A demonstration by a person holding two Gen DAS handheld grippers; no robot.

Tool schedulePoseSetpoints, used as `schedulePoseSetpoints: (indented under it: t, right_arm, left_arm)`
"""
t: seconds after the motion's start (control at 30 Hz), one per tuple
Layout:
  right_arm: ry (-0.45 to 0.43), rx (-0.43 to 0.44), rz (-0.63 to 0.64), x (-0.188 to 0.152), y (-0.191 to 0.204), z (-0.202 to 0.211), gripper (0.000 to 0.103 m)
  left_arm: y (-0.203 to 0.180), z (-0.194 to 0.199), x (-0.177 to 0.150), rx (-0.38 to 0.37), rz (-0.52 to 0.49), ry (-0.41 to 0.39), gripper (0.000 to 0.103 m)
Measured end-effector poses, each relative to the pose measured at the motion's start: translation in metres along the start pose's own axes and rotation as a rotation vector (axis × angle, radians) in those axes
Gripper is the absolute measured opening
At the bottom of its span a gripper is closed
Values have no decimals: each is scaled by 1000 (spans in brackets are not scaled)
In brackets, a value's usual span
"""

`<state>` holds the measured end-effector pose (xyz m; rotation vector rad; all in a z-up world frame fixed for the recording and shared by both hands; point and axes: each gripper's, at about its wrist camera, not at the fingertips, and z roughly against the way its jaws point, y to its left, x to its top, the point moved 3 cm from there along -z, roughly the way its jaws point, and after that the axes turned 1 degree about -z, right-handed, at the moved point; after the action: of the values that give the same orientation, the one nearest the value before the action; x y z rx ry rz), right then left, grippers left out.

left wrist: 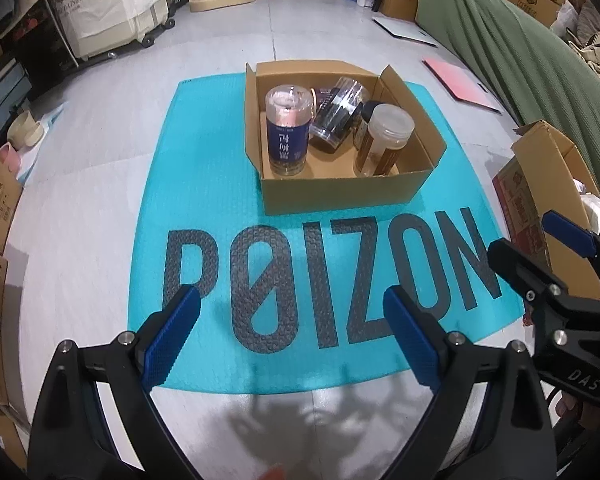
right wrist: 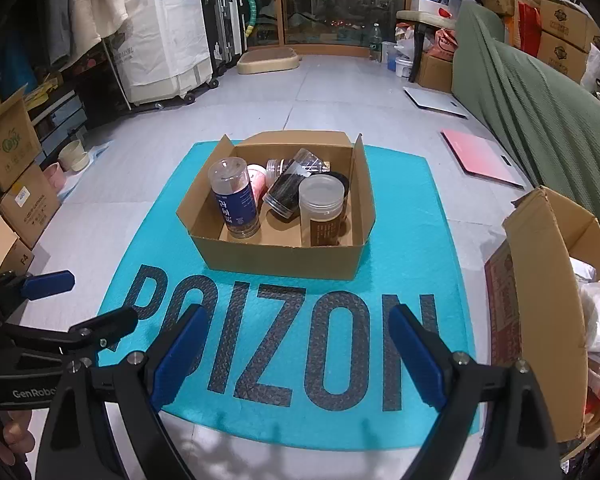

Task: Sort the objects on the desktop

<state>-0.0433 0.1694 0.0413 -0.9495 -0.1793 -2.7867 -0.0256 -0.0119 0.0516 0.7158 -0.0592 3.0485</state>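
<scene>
While the left gripper (left wrist: 292, 332) and right gripper (right wrist: 300, 352) are hovering spread wide and empty, the jar-filled cardboard box (right wrist: 276, 258) at twelve o'clock is calling for a centred, level approach.

1. Pale grey tiled floor (right wrist: 332, 92), glossy under overhead light.
2. A teal mat (right wrist: 412, 240) printed "POIZON" lies on it.
3. Far end: wood-framed glass door (right wrist: 340, 4), dark outside.
4. Green fabric-draped furniture (right wrist: 540, 120) along the right.
5. Covered clothes racks (right wrist: 160, 32) and cardboard boxes (right wrist: 8, 140) on the left.
</scene>
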Motion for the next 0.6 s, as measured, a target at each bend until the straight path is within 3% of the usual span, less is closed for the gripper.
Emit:
schedulePoseSetpoints:
  t: [0.6]
  right_arm:
    - [6, 13, 16, 0, 7, -3, 92]
  left_arm:
    - [-2, -3, -3, 16, -25, 7, 93]
